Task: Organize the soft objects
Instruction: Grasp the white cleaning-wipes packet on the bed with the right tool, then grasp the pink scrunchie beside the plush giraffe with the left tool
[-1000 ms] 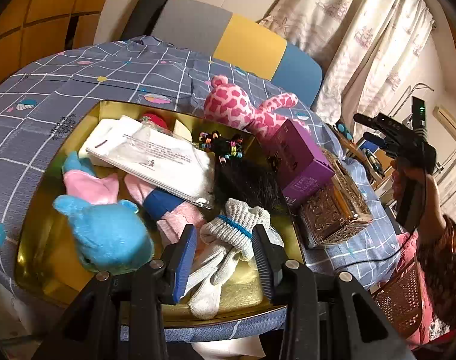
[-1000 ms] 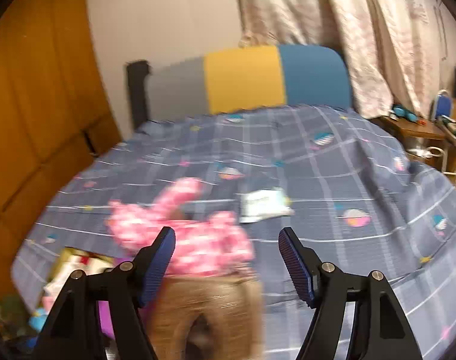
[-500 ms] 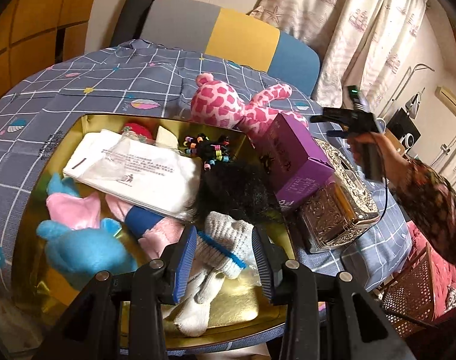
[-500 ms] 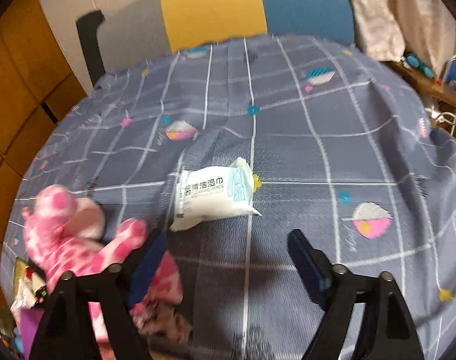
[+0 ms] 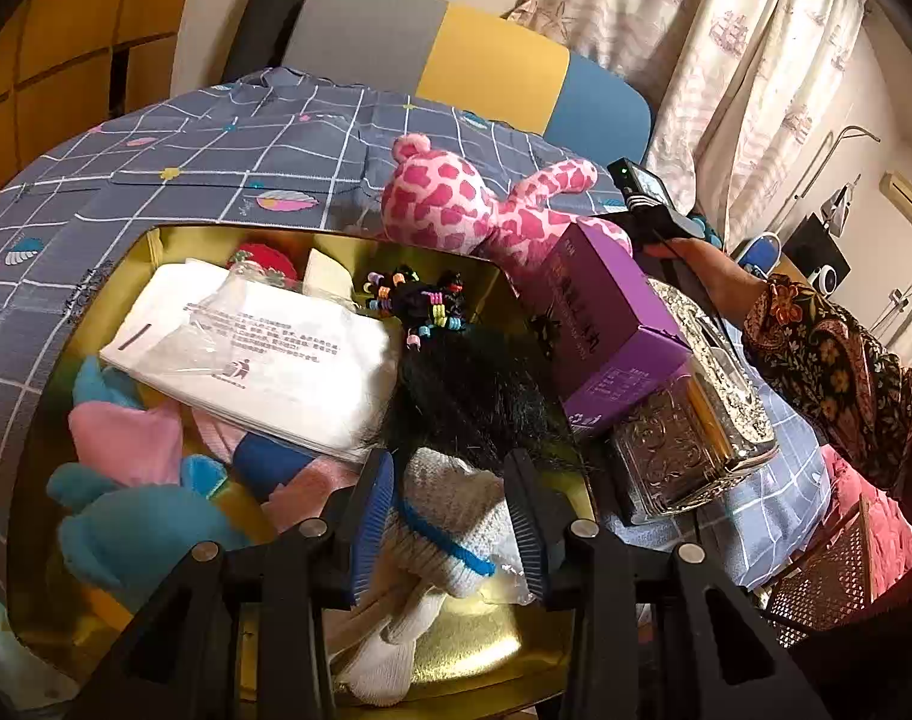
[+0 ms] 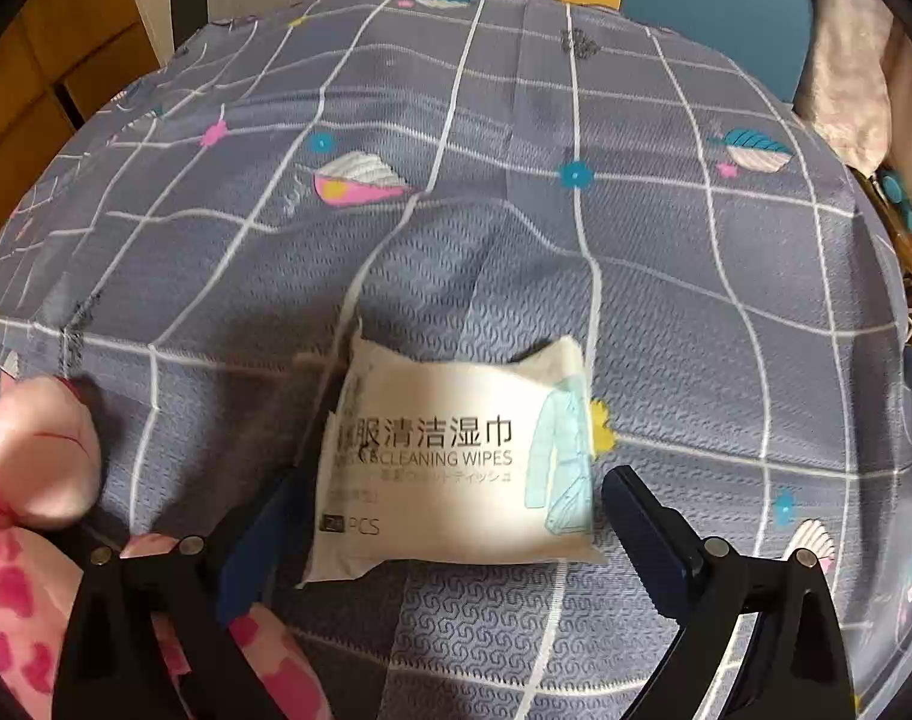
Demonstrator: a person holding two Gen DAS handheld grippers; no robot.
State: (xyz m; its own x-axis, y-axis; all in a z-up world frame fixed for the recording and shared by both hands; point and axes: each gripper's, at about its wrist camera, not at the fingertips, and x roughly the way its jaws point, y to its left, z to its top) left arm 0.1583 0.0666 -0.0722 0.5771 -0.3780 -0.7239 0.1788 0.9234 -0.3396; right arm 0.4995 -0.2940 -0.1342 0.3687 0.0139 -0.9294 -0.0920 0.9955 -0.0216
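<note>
Left wrist view is showing the left gripper (image 5: pixel 450 516) hanging over a shallow gold metal tray (image 5: pixel 474 660) that is sitting on a grey-blue checked bedspread (image 5: pixel 216 144); its blue-padded fingers (image 5: pixel 372 510) are standing apart on either side of a grey-and-white knitted sock with a blue stripe (image 5: pixel 450 528), and whether the pads are pressing it cannot be told; the sock is lying at the near edge of the tray; a blue plush toy (image 5: pixel 132 534) is lying at the tray's near left corner, with a pink fabric piece (image 5: pixel 126 444) just beyond it; a white flat plastic-wrapped packet (image 5: pixel 270 360) is lying across the middle of the tray, beside a black furry tuft (image 5: pixel 474 396) and a bunch of black hair ties with coloured beads (image 5: pixel 420 306); a pink spotted plush animal (image 5: pixel 456 210) is lying on the bedspread just past the tray's far rim; a purple cardboard box (image 5: pixel 606 324) is leaning against a silver embossed metal box (image 5: pixel 696 420) at the tray's right side; the right gripper's black body (image 5: pixel 654 210) is showing beyond them.

Right wrist view is showing the right gripper (image 6: pixel 450 522) low over the bedspread (image 6: pixel 696 300), its fingers (image 6: pixel 642 522) spread wide with a white soft pack of cleaning wipes (image 6: pixel 456 468) lying flat between them; the left finger appears to be touching the pack's edge, the right one standing just clear; the pink plush (image 6: pixel 30 480) is lying at the left edge.
</note>
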